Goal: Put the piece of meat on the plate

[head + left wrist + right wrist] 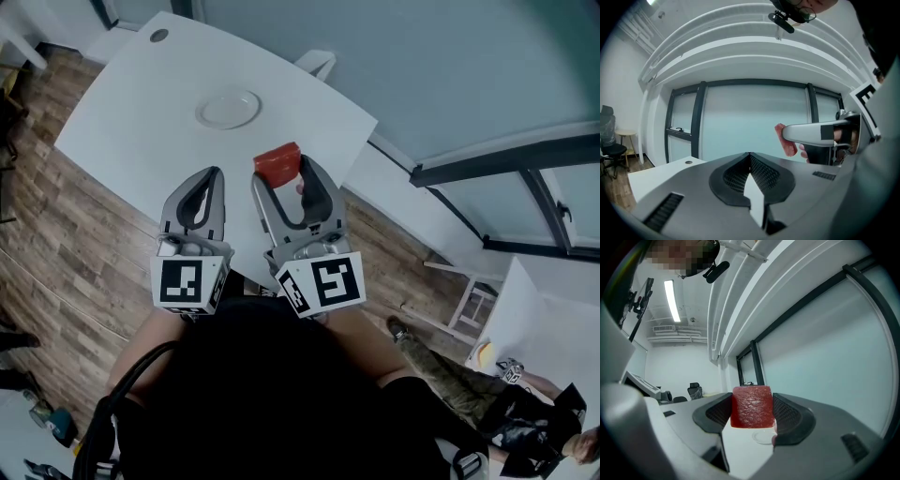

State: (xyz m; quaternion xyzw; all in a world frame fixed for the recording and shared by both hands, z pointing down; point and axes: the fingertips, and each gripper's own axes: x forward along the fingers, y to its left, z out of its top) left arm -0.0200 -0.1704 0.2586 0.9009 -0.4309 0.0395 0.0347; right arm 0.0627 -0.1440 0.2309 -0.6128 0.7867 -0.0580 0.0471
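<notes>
My right gripper [281, 171] is shut on a red slab of meat [277, 164], held above the white table [122, 122]. In the right gripper view the meat [751, 407] fills the gap between the two jaws, and the plate [763, 437] shows below it. The clear round plate [228, 108] lies on the table ahead of both grippers, left of the meat. My left gripper [214, 174] is shut with nothing in it; its own view shows the jaws closed [750, 154] and, to the right, the right gripper [787, 133] with the meat [786, 140].
The table has a small round hole [158, 36] near its far corner. Wooden floor [56, 253] lies left of the table, and a glass wall with dark frames [525, 169] runs on the right. A white chair [317, 62] stands behind the table.
</notes>
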